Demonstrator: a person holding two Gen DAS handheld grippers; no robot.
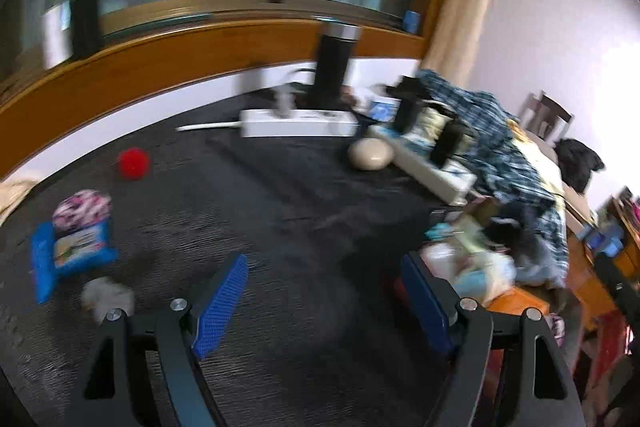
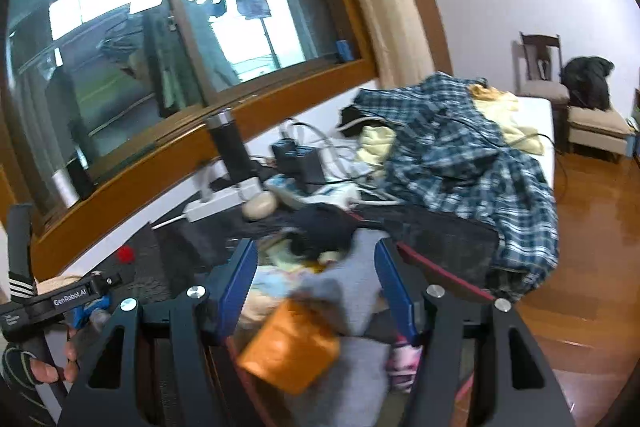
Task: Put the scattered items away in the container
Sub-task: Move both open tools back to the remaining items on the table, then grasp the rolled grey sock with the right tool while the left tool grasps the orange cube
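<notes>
My left gripper (image 1: 324,267) is open and empty above the dark mat (image 1: 280,211). On the mat to its left lie a blue packet (image 1: 72,251), a pink patterned pouch (image 1: 82,207), a grey fluffy item (image 1: 106,297) and a red ball (image 1: 133,163). A beige egg-shaped item (image 1: 370,154) lies farther back. The container (image 2: 448,267) holds several items at the mat's right edge (image 1: 472,263). My right gripper (image 2: 316,259) is open above the container. An orange packet (image 2: 288,343) shows blurred below its fingers, over a grey cloth (image 2: 344,291).
White power strips (image 1: 298,123) with plugs and a tall black cylinder (image 1: 332,67) stand at the back by the window sill. A plaid shirt (image 2: 472,163) is heaped on the right. A chair (image 2: 540,67) stands on the wooden floor beyond.
</notes>
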